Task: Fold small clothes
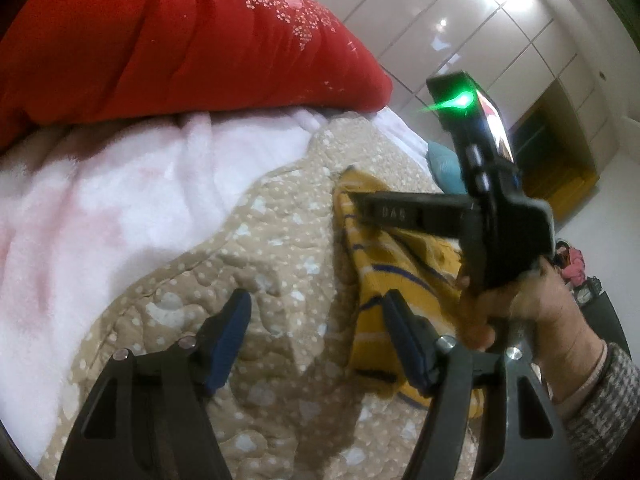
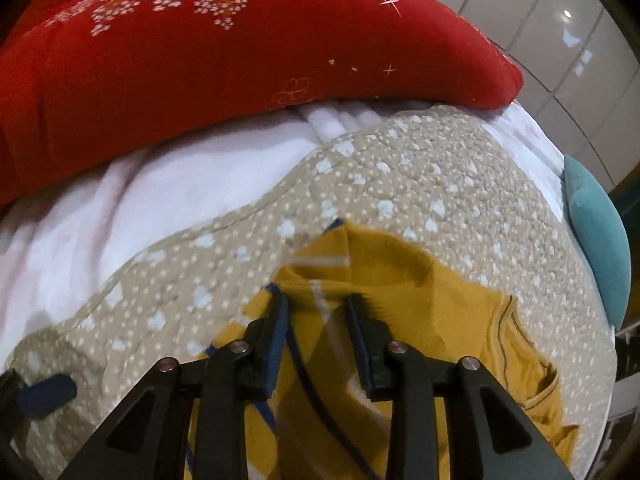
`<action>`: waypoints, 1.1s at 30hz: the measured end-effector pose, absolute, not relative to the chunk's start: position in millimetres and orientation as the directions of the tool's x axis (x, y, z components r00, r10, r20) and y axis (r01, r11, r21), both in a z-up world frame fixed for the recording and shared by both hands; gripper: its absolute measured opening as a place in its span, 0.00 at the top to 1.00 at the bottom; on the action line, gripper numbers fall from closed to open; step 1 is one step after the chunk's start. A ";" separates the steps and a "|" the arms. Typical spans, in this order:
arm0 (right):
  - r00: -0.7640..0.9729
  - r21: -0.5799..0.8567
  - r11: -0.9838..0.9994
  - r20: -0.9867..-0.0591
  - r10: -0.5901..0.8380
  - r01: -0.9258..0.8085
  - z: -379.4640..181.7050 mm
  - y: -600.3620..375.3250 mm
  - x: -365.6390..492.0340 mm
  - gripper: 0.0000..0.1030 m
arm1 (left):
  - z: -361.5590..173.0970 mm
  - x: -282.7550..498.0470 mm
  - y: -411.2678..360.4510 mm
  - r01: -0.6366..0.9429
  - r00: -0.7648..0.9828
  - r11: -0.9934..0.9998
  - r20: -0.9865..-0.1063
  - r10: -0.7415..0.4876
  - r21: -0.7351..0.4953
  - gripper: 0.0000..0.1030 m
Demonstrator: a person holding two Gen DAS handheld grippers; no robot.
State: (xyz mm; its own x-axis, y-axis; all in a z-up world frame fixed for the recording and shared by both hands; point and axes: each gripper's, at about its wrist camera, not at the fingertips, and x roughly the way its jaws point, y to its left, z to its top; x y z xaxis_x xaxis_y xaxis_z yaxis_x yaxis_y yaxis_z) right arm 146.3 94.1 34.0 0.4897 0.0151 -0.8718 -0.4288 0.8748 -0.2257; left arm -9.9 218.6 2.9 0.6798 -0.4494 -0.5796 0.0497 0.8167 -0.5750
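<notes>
You are holding the right gripper (image 2: 316,300) with its jaws part-way apart and a fold of the mustard-yellow striped garment (image 2: 400,292) bunched between them; the blue pads (image 2: 280,332) are sitting against the knit, so it reads as a pinch on the cloth, though blur on the fabric is keeping that from being certain. In the left wrist view the same tool is reaching across the garment's far end, its fingers laid almost flat on the cloth, apparently to carry one edge over the rest of the piece. Your left gripper (image 1: 316,312) is standing open and empty: one finger (image 1: 230,328) is hovering over bare quilt and the other is lying over the garment's near edge, seemingly waiting to pin or take a second corner. Your right hand (image 1: 532,304), in a grey knit sleeve, is wrapping the handle from below. The garment is lying rumpled on the tan dotted quilt (image 2: 400,168), toward its right edge, with a pocket-like opening facing that side. Beyond the quilt a white fleecy blanket (image 1: 100,200) is spreading along the left side of the bed, and a red floral duvet (image 2: 200,60) is heaped across the far edge, leaving the quilt as the folding area. A teal cushion (image 2: 596,236) is resting at the right edge.
</notes>
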 end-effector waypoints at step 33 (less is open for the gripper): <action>0.646 0.229 0.929 -0.763 -0.014 0.291 100.8 -302.7 -114.2 0.30 | -4.7 -12.9 174.0 0.083 0.681 0.955 -0.683 -0.263 -0.285 0.28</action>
